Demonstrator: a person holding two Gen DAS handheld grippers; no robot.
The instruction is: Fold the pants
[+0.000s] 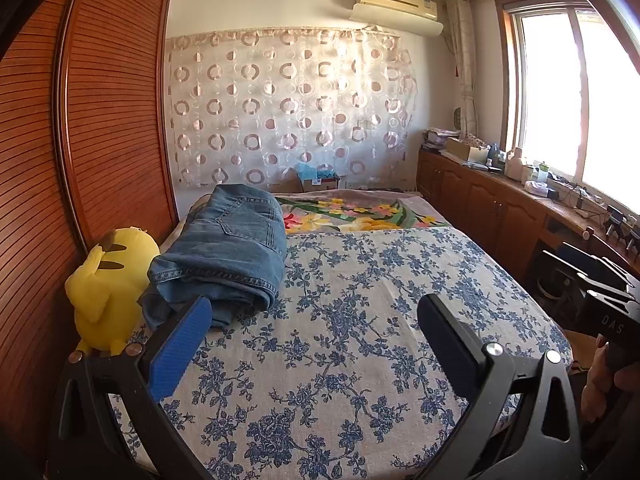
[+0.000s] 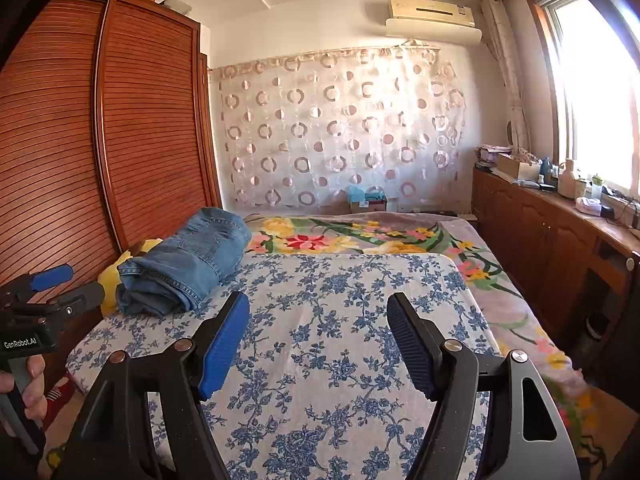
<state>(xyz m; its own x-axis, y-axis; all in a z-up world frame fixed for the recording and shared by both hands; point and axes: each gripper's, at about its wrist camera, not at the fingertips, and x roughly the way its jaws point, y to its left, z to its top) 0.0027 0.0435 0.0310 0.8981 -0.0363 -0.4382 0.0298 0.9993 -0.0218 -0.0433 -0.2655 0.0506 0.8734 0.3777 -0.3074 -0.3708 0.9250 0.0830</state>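
On the bed [image 1: 360,300], folded jeans [image 1: 228,248] beside open claws

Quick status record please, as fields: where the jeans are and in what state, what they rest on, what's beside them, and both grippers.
jeans: folded blue denim jeans, lying on the left side of the bed
surface: blue floral sheet, mostly bare in front of the grippers
beside jeans: yellow plush toy, between the jeans and the wooden wardrobe
left gripper: open, nothing between the fingers, near fold of the jeans just past its left finger
right gripper: open, empty, over the sheet
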